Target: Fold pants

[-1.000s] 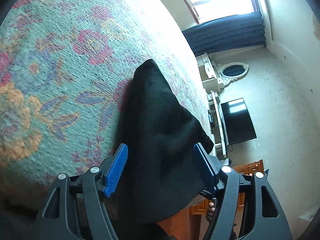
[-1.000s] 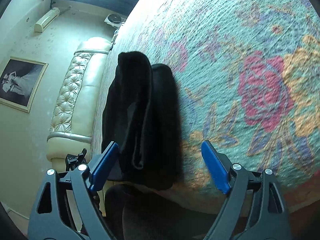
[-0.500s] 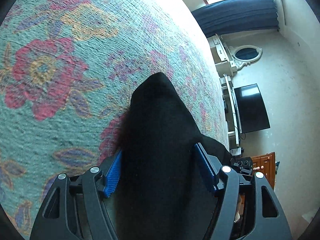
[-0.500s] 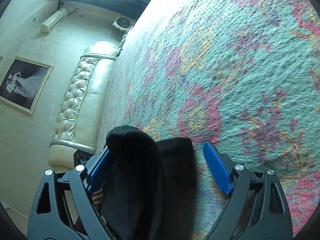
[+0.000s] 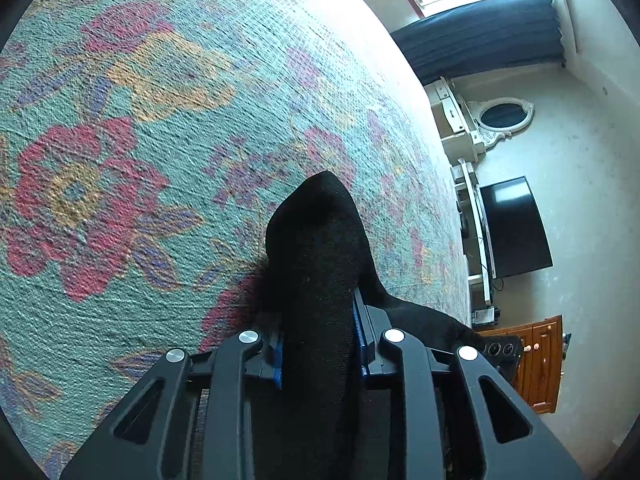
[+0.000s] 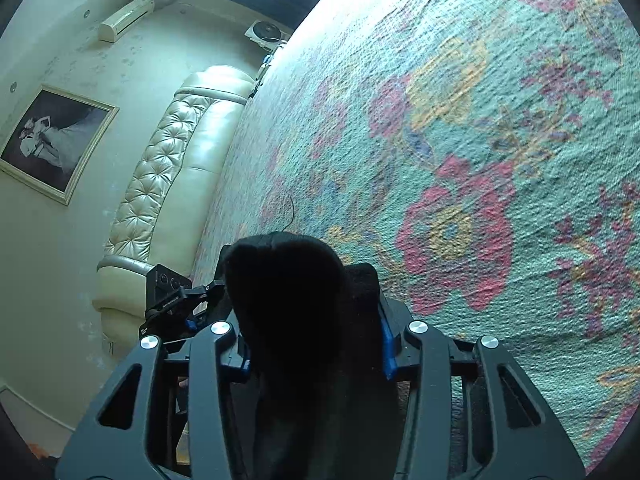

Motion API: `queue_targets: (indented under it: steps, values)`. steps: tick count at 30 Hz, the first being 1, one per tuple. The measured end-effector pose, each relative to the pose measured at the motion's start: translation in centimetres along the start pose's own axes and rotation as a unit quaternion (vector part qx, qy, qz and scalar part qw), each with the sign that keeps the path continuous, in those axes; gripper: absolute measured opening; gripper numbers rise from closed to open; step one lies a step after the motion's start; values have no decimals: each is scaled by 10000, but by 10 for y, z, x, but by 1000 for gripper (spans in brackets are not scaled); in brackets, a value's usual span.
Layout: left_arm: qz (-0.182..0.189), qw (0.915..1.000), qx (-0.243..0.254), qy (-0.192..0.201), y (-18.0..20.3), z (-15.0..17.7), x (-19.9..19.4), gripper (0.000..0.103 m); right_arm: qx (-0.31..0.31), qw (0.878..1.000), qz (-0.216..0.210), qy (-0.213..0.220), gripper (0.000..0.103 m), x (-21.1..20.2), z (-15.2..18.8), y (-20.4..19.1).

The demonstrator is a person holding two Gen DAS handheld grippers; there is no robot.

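The black pants lie bunched on a floral bedspread. My left gripper is shut on a thick fold of the pants, which rises between the blue pads and hides them mostly. In the right wrist view the pants fill the space between the jaws, and my right gripper is shut on the black cloth. The other gripper shows at the left of the right wrist view, close beside the pants.
The teal bedspread with red and yellow flowers covers the bed. A cream tufted headboard stands at one end. A television, a white dresser with an oval mirror and a wooden cabinet stand beyond the bed's edge.
Both grippers moved forward onto the pants and closed on the cloth; a second ago both were open around it.
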State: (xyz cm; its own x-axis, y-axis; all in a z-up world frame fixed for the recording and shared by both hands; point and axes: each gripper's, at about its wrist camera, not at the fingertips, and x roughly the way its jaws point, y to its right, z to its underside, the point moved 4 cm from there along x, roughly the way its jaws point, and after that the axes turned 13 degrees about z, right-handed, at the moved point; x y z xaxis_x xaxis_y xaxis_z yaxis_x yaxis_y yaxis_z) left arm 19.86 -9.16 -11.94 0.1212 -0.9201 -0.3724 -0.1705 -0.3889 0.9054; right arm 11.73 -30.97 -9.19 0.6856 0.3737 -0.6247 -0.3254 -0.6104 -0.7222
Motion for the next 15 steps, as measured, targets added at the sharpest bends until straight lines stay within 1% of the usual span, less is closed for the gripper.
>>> queue_targets:
  steps: [4, 8, 12, 15]
  values:
    - [-366, 9983, 417, 177, 8, -13, -8, 24, -33, 9999, -135, 81, 42, 10, -9, -17]
    - [-514, 9972, 444, 317, 2, -39, -19, 24, 23, 9996, -275, 61, 41, 37, -30, -30]
    - [-788, 9934, 660, 508, 0, -68, -28, 24, -2, 9993, -370, 15, 41, 70, -54, -50]
    - [-900, 9910, 725, 682, -8, -91, -41, 24, -48, 9989, -459, 12, 41, 92, -73, -66]
